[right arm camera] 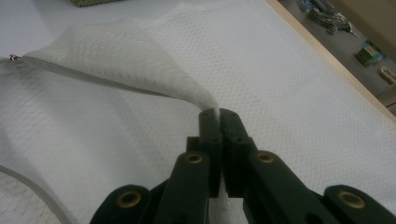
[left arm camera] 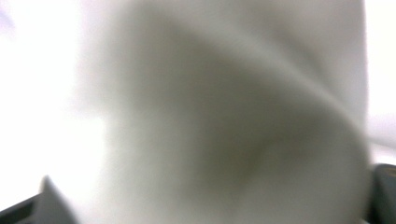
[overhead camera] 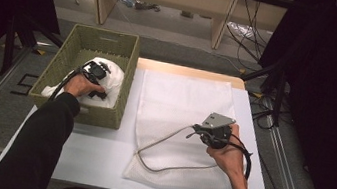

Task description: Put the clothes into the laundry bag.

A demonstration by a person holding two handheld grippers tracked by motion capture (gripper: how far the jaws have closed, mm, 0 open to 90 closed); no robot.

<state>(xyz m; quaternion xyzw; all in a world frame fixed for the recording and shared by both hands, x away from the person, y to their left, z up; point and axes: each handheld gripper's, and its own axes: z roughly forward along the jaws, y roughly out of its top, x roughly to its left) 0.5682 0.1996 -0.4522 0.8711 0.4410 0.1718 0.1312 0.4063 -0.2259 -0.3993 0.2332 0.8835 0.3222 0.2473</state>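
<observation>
A white mesh bag (overhead camera: 186, 97) lies flat on the white table (overhead camera: 97, 154). My right gripper (overhead camera: 200, 128) is shut on the bag's upper layer and holds it up as a raised flap (right arm camera: 116, 51) with a grey zip band (right arm camera: 93, 79) along its edge. In the right gripper view its jaws (right arm camera: 218, 114) pinch the fabric at their tips. My left gripper (overhead camera: 95, 71) is down in the woven basket (overhead camera: 66, 54), on a bundle of white cloth (overhead camera: 115, 79). Blurred white cloth (left arm camera: 224, 116) lies between that gripper's jaws; whether they press on it is unclear.
The basket stands off the table's left edge. A wooden strip (overhead camera: 190, 71) runs along the table's far edge, with shelving and cables on the floor beyond. Black stands rise at both sides. Bare table lies in front of the bag.
</observation>
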